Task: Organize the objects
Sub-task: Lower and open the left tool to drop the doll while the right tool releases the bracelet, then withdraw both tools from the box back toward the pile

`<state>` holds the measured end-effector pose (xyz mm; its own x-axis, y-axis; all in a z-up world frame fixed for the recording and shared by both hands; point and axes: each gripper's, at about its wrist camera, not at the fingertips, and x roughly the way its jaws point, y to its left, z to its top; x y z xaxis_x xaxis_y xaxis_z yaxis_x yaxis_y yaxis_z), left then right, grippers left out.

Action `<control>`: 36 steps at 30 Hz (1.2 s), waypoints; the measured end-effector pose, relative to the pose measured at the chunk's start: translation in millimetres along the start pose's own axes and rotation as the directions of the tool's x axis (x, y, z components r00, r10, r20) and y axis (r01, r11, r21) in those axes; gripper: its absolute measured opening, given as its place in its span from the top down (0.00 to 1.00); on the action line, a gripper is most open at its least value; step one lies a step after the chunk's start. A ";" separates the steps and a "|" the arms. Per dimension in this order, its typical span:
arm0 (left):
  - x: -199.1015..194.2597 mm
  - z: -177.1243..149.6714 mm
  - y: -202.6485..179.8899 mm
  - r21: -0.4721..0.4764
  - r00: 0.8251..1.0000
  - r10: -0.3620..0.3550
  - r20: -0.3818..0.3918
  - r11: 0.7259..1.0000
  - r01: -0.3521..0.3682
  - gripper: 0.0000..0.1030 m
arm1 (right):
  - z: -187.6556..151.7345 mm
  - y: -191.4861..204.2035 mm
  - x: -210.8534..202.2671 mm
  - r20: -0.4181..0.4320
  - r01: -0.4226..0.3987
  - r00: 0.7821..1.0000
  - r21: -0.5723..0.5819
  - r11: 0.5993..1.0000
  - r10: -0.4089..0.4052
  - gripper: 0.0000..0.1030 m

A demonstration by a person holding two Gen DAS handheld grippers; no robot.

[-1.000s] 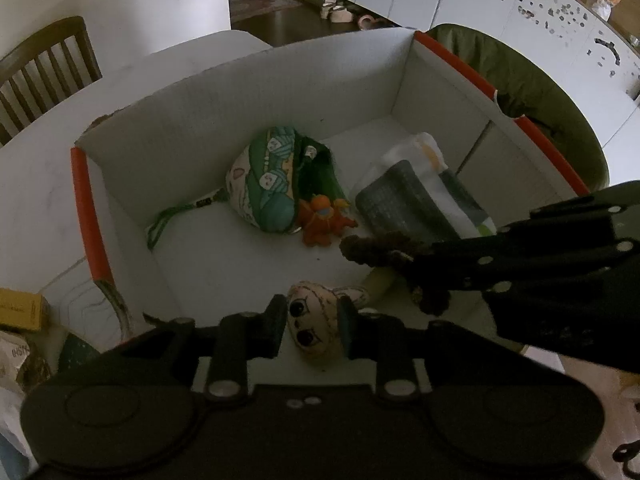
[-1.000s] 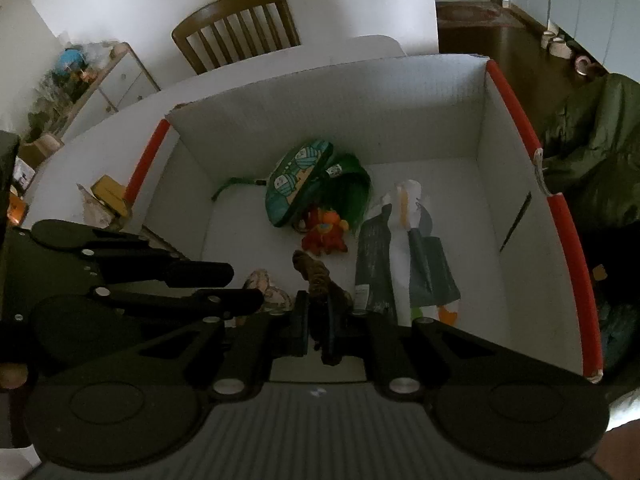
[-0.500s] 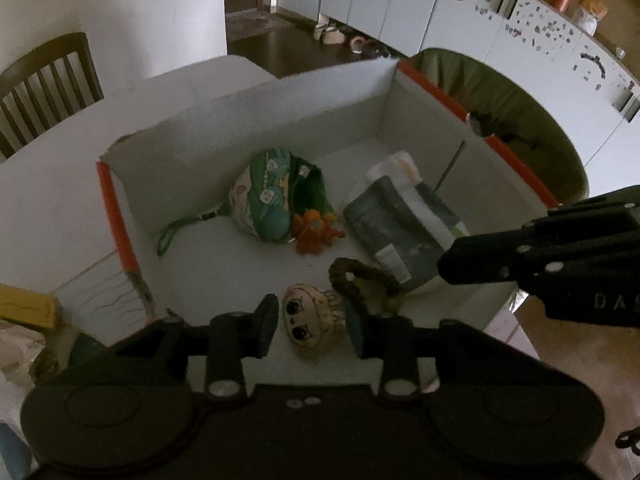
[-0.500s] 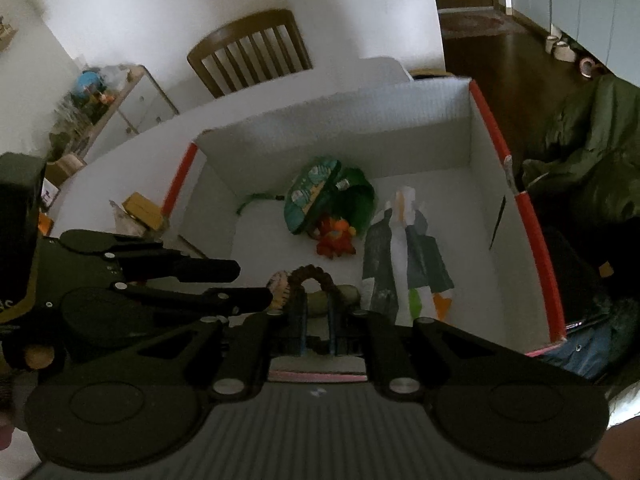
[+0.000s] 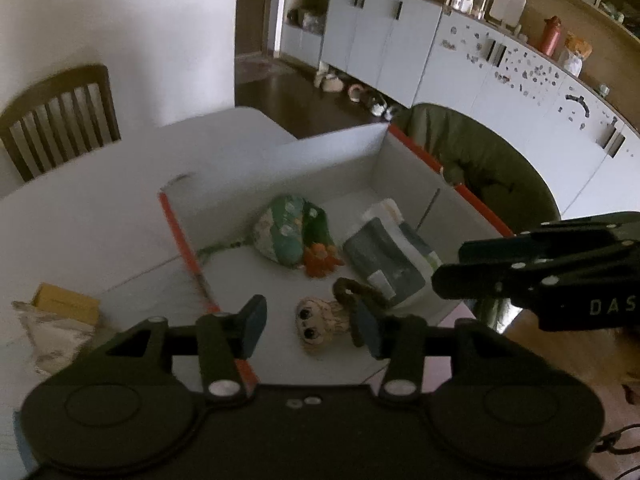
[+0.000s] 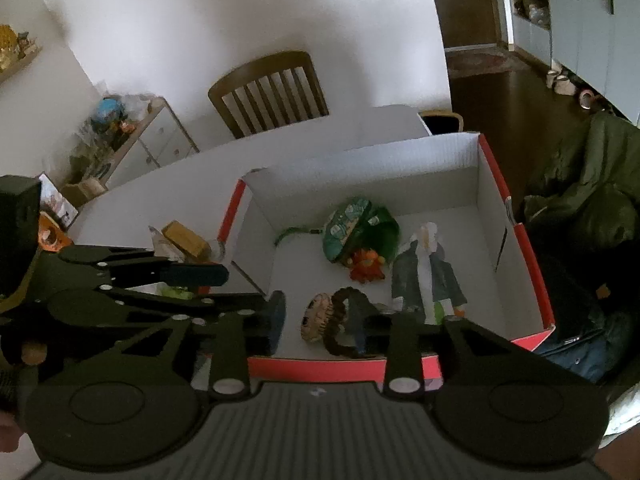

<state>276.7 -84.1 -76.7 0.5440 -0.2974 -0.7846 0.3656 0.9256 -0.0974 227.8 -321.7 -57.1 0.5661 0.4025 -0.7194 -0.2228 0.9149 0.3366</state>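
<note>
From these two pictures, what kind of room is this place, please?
Most likely a home dining or kitchen area. A wooden chair stands at a white table, a long run of white cabinets with bottles on top lines the far wall, and a box of toys sits on the table.

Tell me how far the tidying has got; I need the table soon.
Done: the doll, the green pouch, the orange toy and the folded bag lie in the box. In hand: nothing; the left gripper and right gripper are both open above it. Left: the yellow box and crumpled paper on the table.
</note>
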 end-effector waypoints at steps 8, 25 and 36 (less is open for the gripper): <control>-36.5 -13.6 15.7 -0.018 0.999 0.001 0.048 1.000 0.000 0.43 | -7.6 24.0 -12.6 0.038 0.020 0.999 -0.018 1.000 -0.019 0.52; -99.4 -47.4 56.2 -0.042 0.989 0.045 0.138 0.998 -0.040 0.21 | -29.0 92.7 -27.3 0.096 -0.006 0.995 -0.038 0.999 0.010 0.24; -120.8 -67.4 84.3 -0.078 0.983 0.068 0.168 0.995 -0.056 0.02 | -41.4 129.6 -22.4 0.099 0.001 0.995 -0.057 0.998 0.005 0.19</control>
<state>190.9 45.6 -31.4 0.6865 -0.2684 -0.6758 0.2749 0.9562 -0.1006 153.4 -210.9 -22.5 0.6407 0.4020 -0.6541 -0.2670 0.9154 0.3011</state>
